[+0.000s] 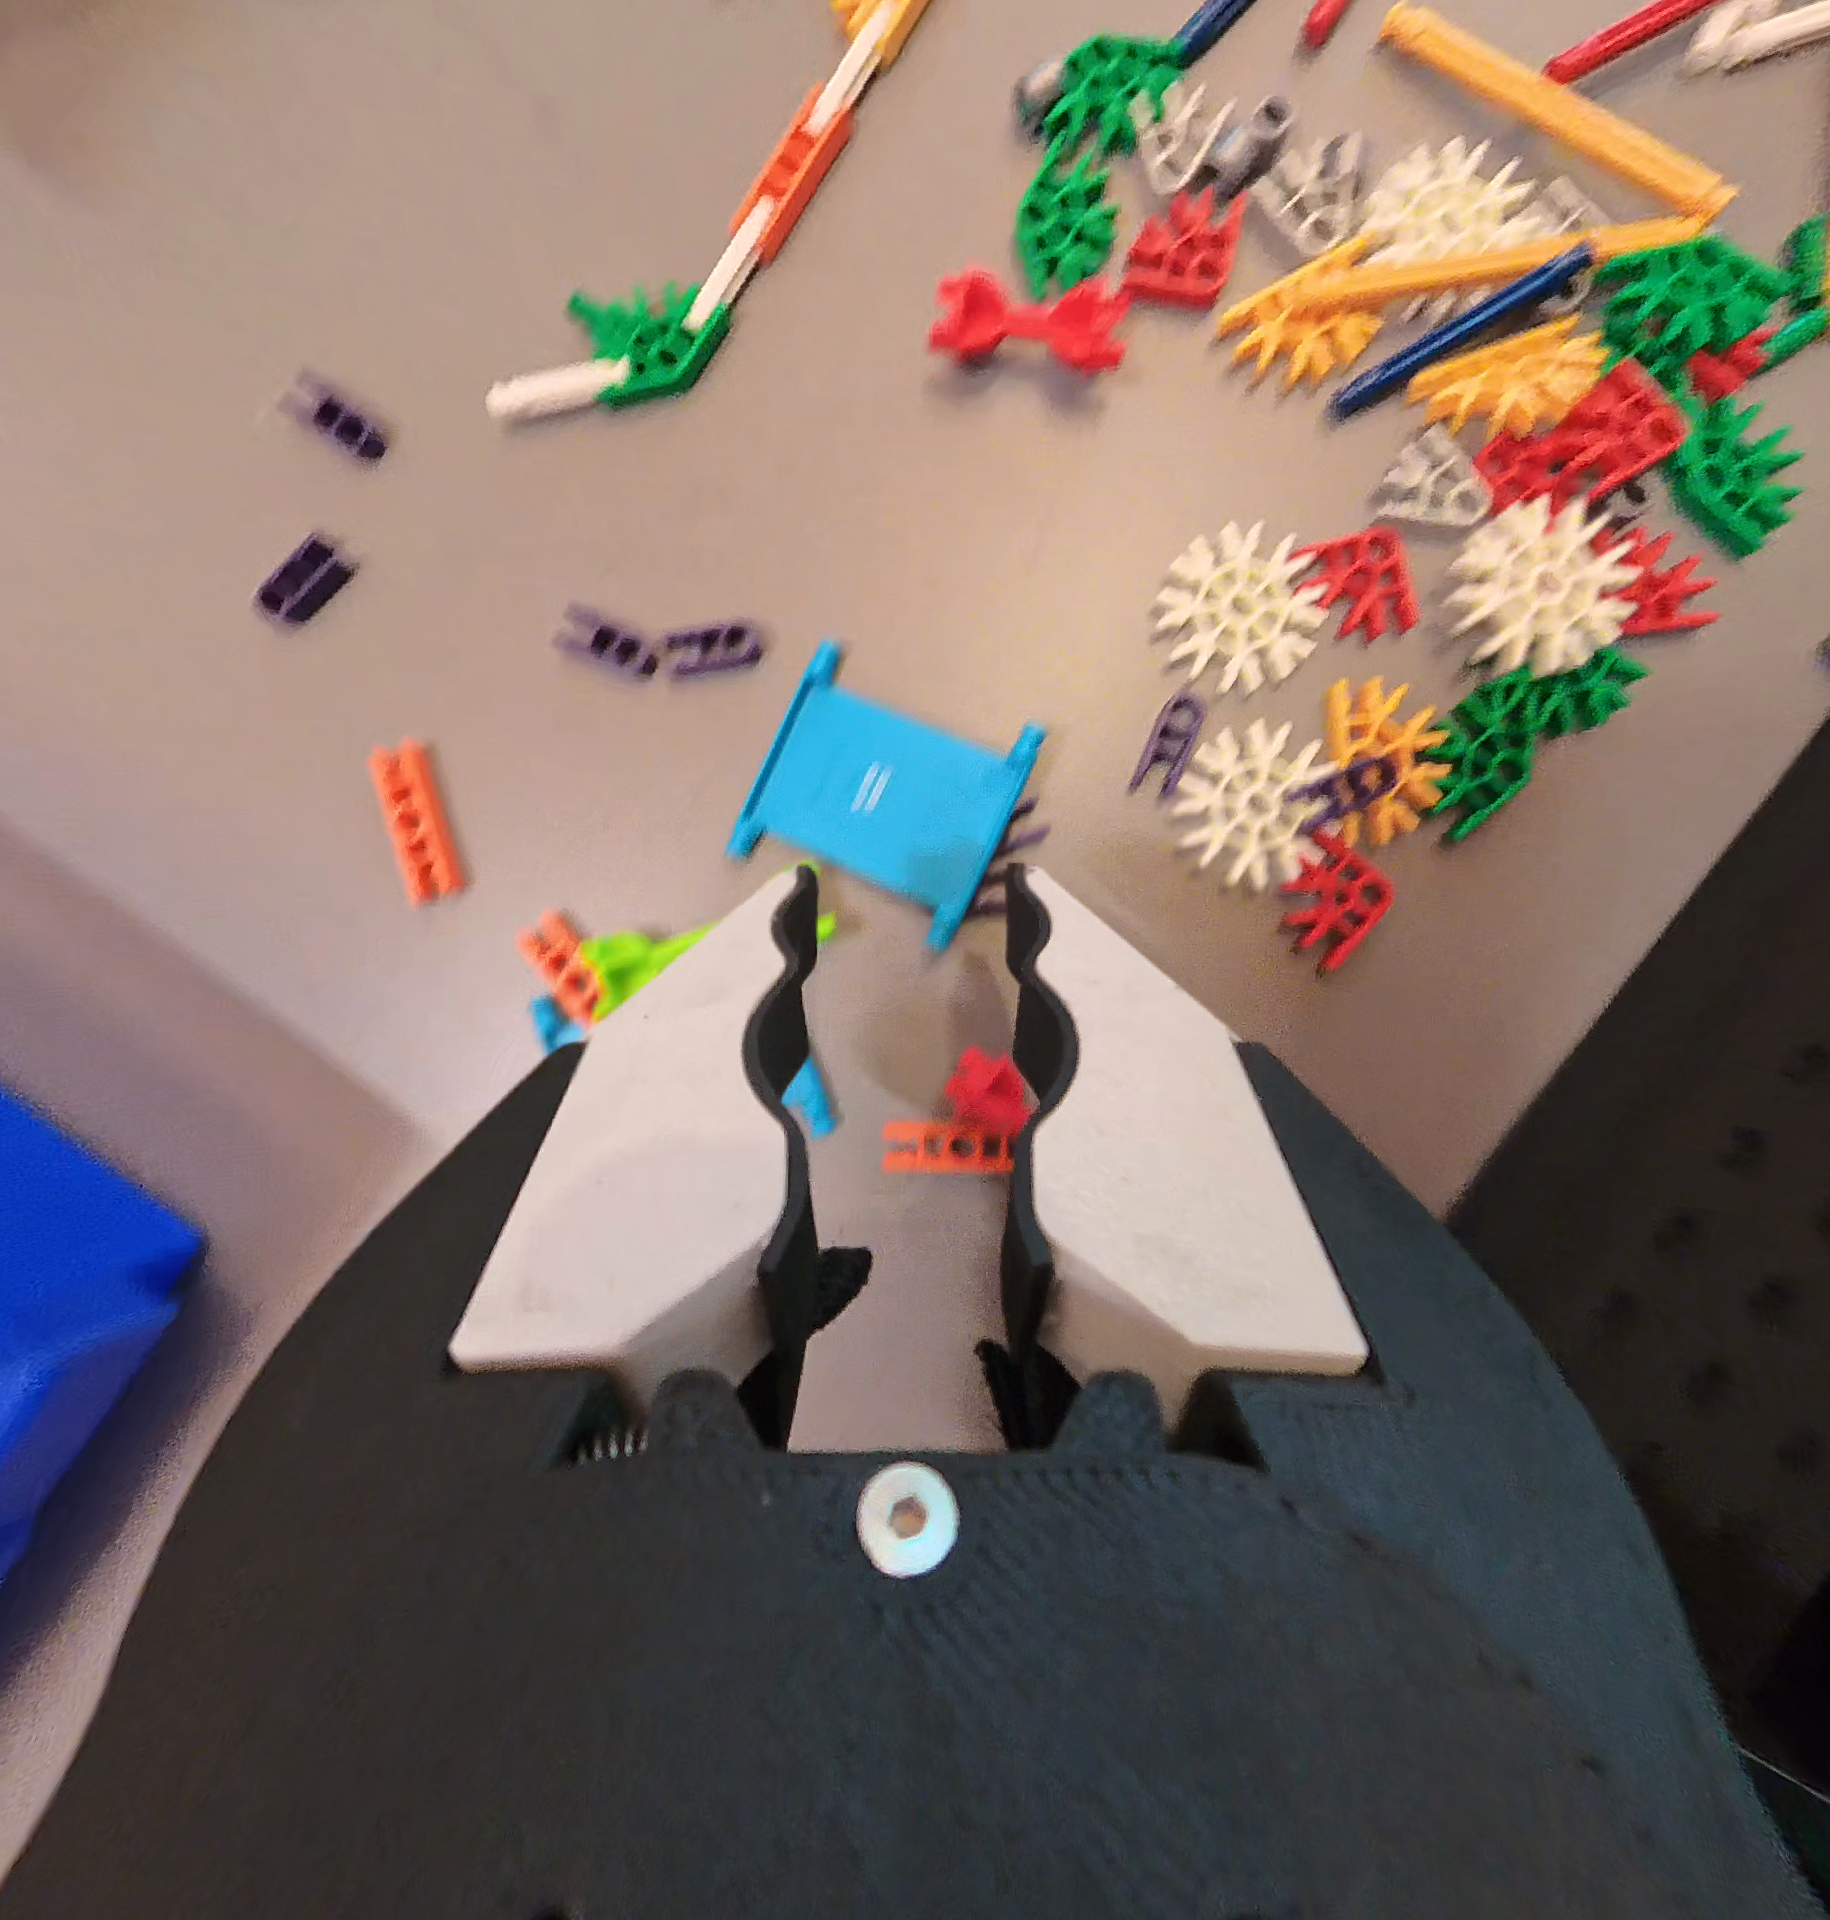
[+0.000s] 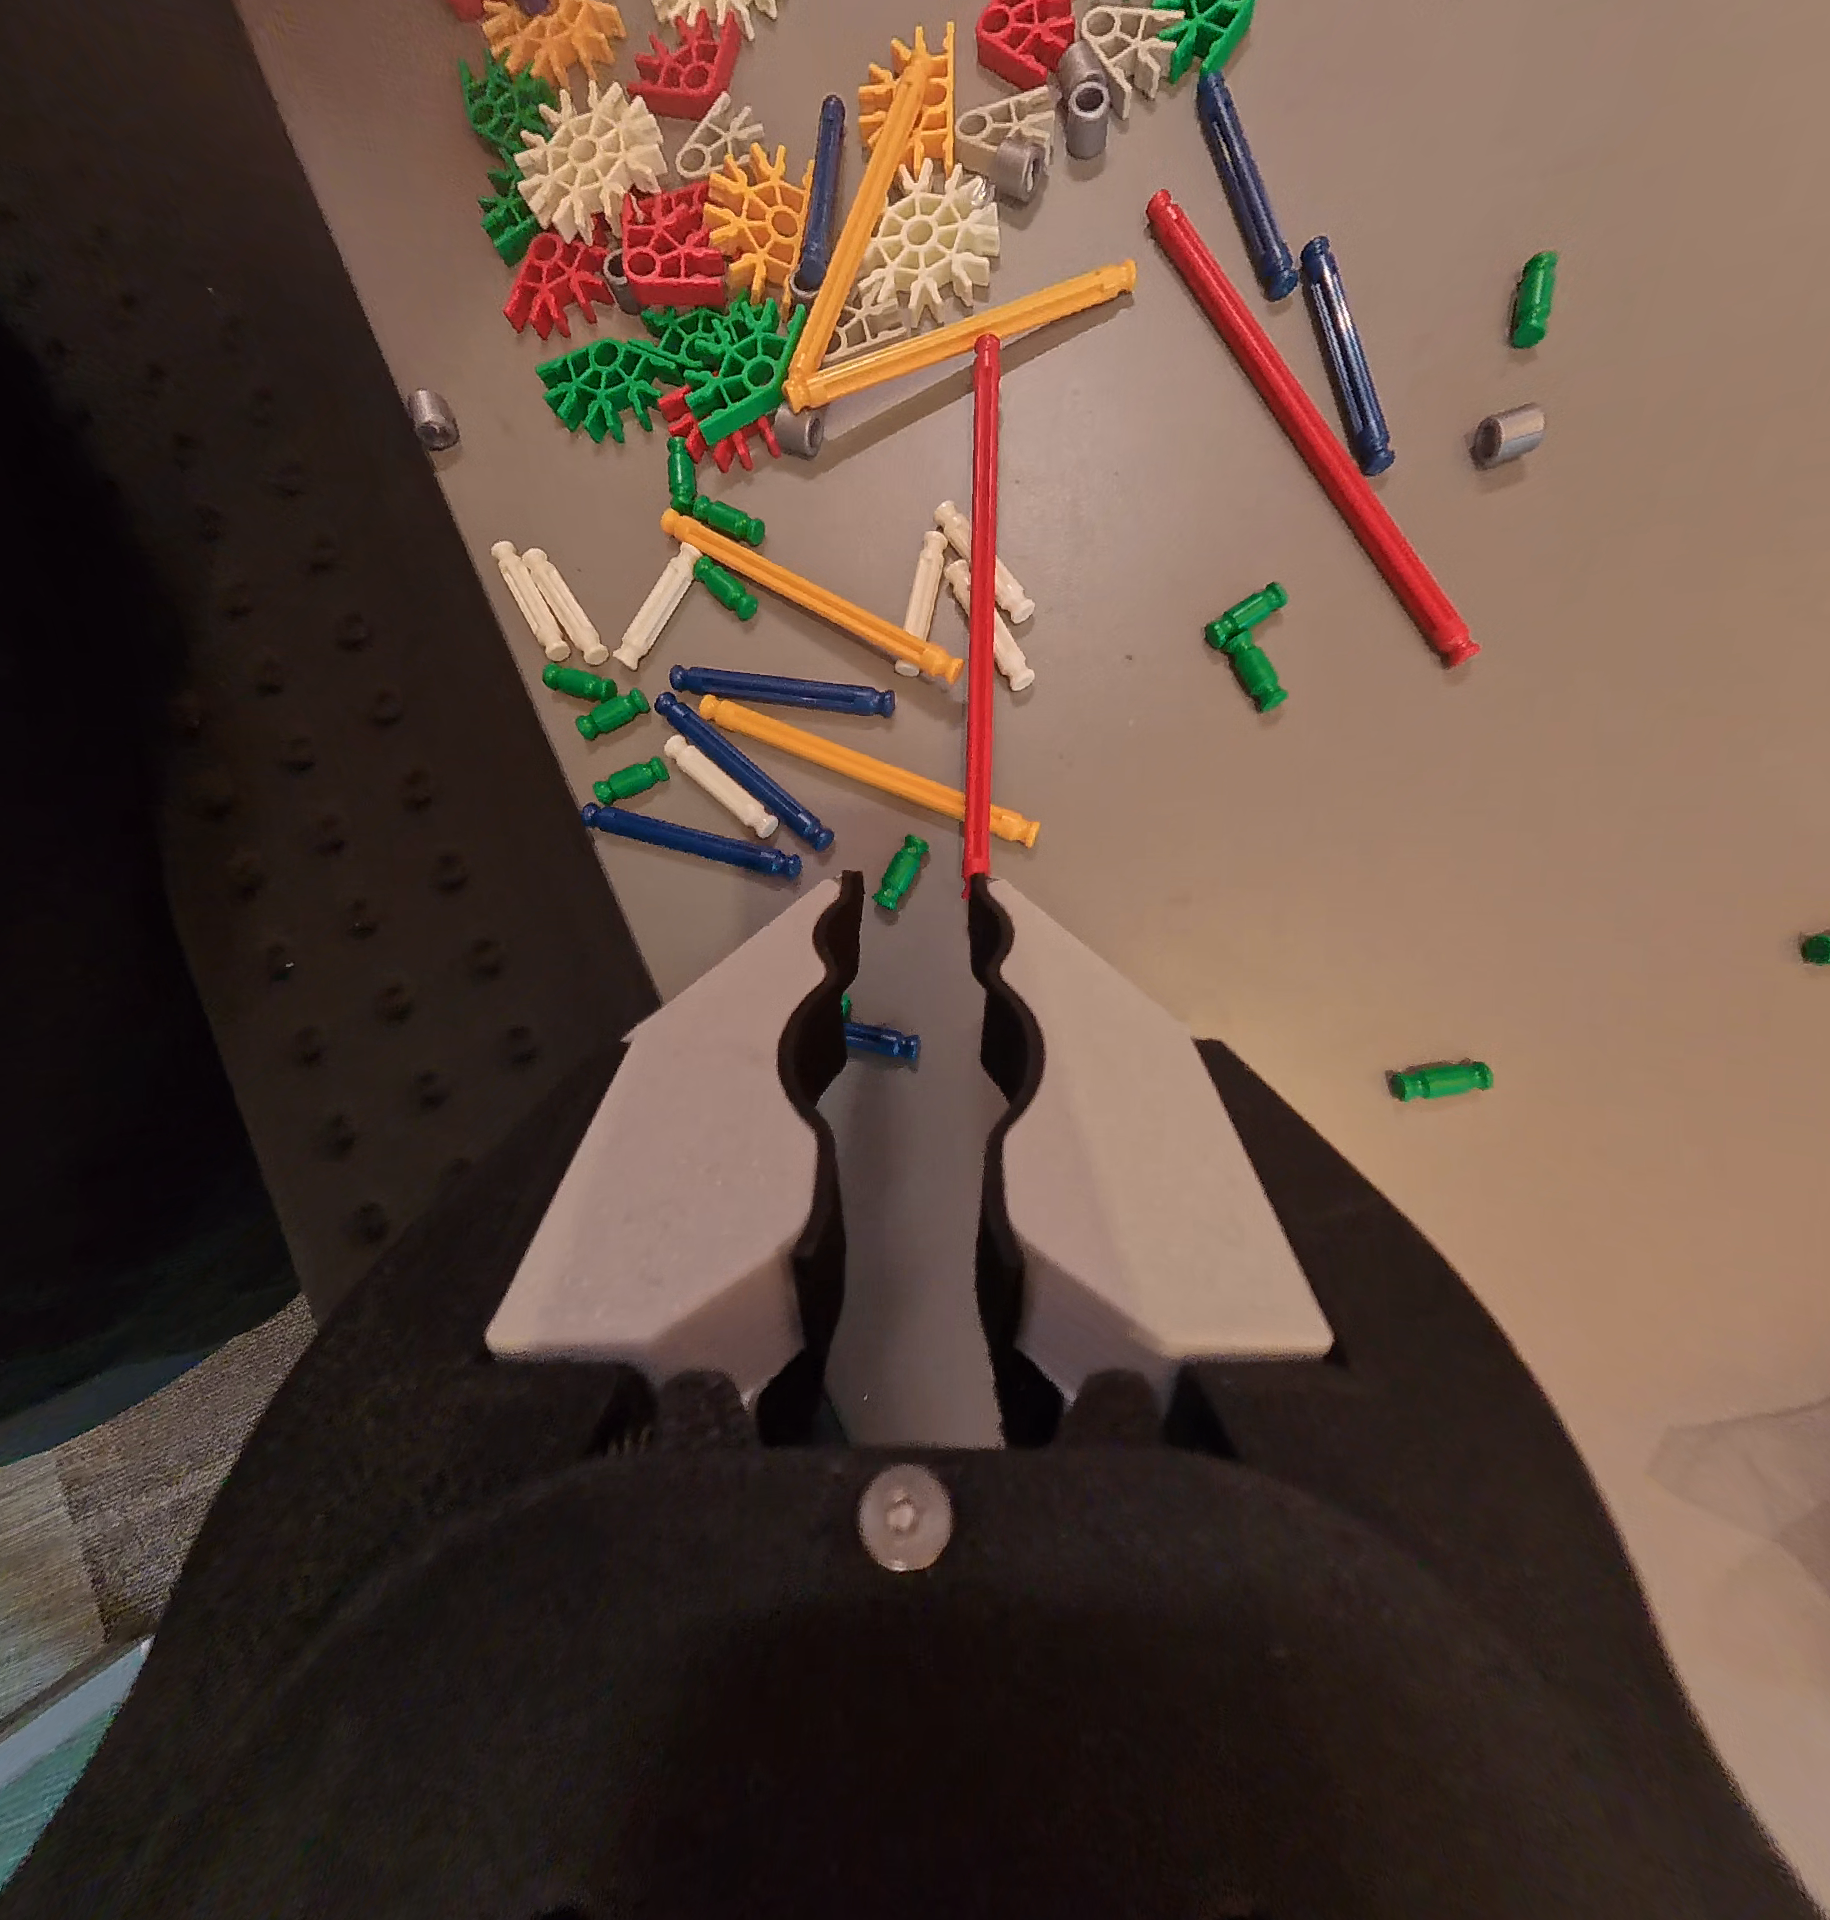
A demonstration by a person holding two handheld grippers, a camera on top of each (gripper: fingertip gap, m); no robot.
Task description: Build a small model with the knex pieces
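Just below frame centre, both tongs gape: left tongs (image 1: 911, 883) near a blue panel (image 1: 883, 792), right tongs (image 2: 916, 888) touching a red rod (image 2: 982, 613) on the surface (image 2: 1410, 831).

This looks like a lab or maker-style workspace set up for play with a toy building kit. A plain beige counter (image 2: 1410, 831) fills most of both views, strewn with plastic construction pieces: snowflake-shaped connectors (image 1: 1238, 608) heaped at the upper right of the left wrist view, and coloured rods (image 2: 1306, 421) scattered across the upper half of the right wrist view. A black perforated board (image 2: 298, 727) with rows of small holes runs down the left of the right wrist view, the kind found on lab benches. Grey carpet (image 2: 80, 1496) shows at the lower left there, and a blue bin (image 1: 38, 1299) sits at the left edge of the left wrist view.
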